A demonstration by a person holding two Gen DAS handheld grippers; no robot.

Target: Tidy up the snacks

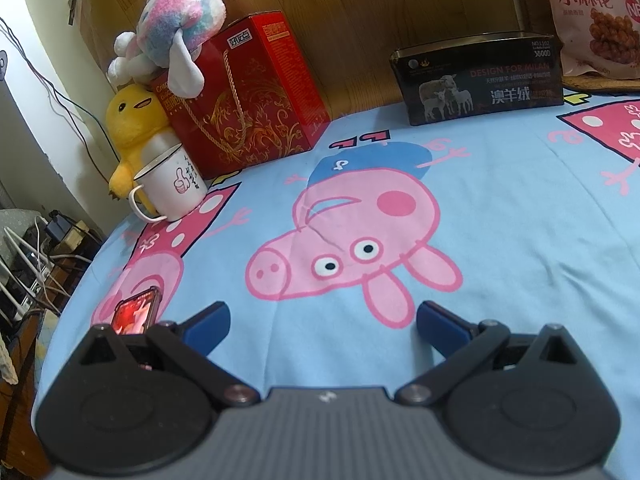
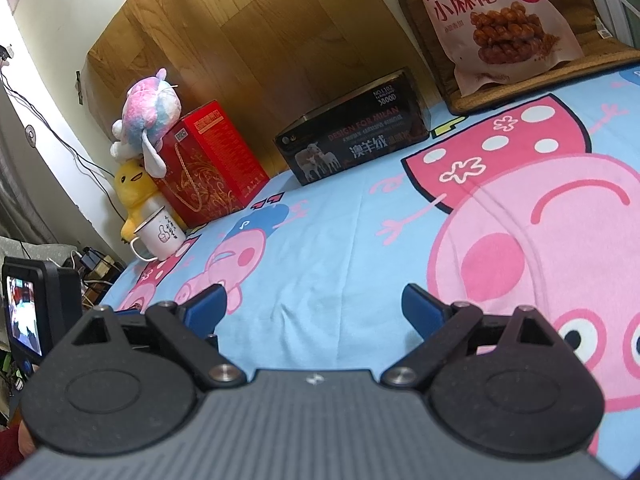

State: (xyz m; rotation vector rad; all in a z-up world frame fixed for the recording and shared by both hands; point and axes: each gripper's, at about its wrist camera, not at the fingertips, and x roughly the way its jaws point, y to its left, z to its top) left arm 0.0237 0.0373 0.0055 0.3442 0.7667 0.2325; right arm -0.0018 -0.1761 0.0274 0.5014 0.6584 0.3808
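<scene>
A pink snack bag (image 1: 592, 16) (image 2: 500, 20) printed with fried dough twists leans upright on a brown cushion at the far right of the bed. A black open-top box (image 1: 480, 80) (image 2: 356, 144) with sheep on its side stands against the wooden headboard, just left of the bag. My left gripper (image 1: 322, 328) hovers low over the blue cartoon sheet, open, nothing between its blue fingertips. My right gripper (image 2: 312, 310) is likewise open and empty above the sheet, well short of the box and bag.
A red gift box (image 1: 248, 96) (image 2: 208, 164) stands at the back left with a pastel plush (image 1: 176, 20) on top, a yellow plush (image 1: 132, 128) beside it and a white mug (image 1: 172, 188) (image 2: 160, 236) in front. A phone (image 1: 134, 314) lies near the bed's left edge. The left gripper's camera screen (image 2: 28, 308) shows at far left.
</scene>
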